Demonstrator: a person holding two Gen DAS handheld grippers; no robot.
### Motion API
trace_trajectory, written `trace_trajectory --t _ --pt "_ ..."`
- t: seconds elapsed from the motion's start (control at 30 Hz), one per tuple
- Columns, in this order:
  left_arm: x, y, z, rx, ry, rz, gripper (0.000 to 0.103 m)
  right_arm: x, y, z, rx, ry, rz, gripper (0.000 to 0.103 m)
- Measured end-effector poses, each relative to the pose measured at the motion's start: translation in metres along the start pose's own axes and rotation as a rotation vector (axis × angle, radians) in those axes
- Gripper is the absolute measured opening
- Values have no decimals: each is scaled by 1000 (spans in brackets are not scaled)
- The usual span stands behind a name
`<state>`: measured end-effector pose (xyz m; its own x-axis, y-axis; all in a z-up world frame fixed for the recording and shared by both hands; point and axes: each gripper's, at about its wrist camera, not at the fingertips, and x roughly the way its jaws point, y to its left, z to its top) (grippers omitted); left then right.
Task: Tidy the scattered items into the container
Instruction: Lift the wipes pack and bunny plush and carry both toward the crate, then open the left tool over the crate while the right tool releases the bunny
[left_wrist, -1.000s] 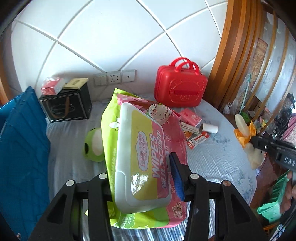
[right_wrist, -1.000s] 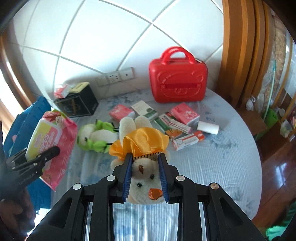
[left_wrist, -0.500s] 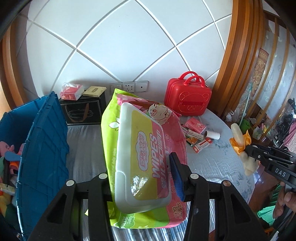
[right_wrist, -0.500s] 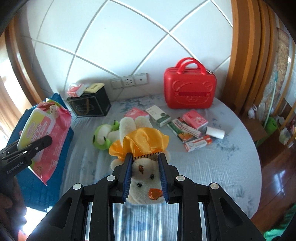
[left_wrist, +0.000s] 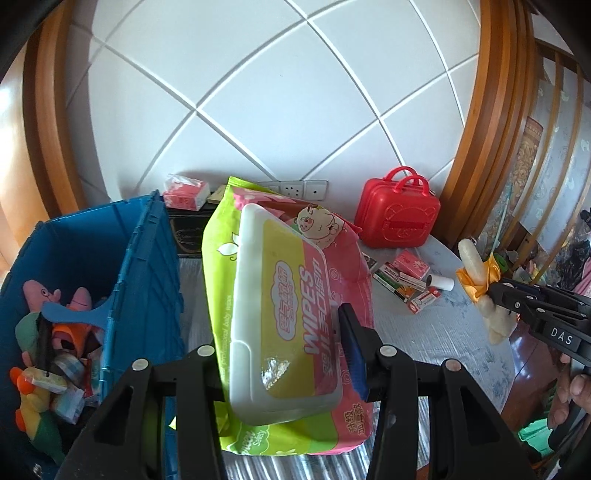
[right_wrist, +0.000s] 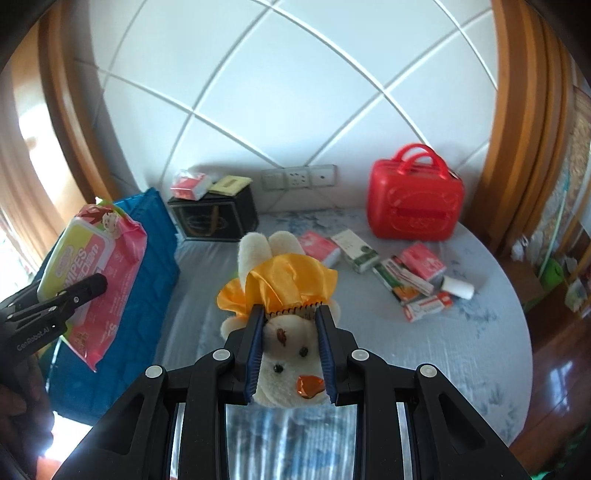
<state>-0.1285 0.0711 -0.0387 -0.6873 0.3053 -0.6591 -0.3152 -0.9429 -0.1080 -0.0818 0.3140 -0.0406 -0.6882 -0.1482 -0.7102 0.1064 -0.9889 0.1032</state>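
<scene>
The left gripper (left_wrist: 280, 350) was clamped on a pack of wet wipes (left_wrist: 288, 306), held clear above the bed (left_wrist: 436, 332). To the left of its jaws stood the blue crate (left_wrist: 147, 280), its near wall just beside the pack and soft toys lying inside. The right gripper (right_wrist: 290, 345) was squeezed onto the head of a white plush rabbit (right_wrist: 284, 332) in a yellow cape, also lifted off the bed. Ahead of those jaws lay small cartons (right_wrist: 410, 280) and a red toy suitcase (right_wrist: 415, 203), with a black box (right_wrist: 214, 218) ahead to the left. The pack read "WIPES"; the left tool's side read "GenRobot.AI". Bare sheet lay open below and to the right of the rabbit.
</scene>
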Motion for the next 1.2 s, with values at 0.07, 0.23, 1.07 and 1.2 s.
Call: trace_trajectory --t 0.07,0.23,1.07,1.2 --pt "-8 15 -3 -15 -9 11 44 0 17 4 -18 -6 13 27" --pt "-27 59 -7 -55 -28 53 44 6 62 13 -65 -19 57 27" --pt "-95 252 -58 -246 -30 246 44 51 298 34 -277 -7 324 27" --pt "-103 274 -63 -270 -33 279 44 59 332 33 -310 4 372 27"
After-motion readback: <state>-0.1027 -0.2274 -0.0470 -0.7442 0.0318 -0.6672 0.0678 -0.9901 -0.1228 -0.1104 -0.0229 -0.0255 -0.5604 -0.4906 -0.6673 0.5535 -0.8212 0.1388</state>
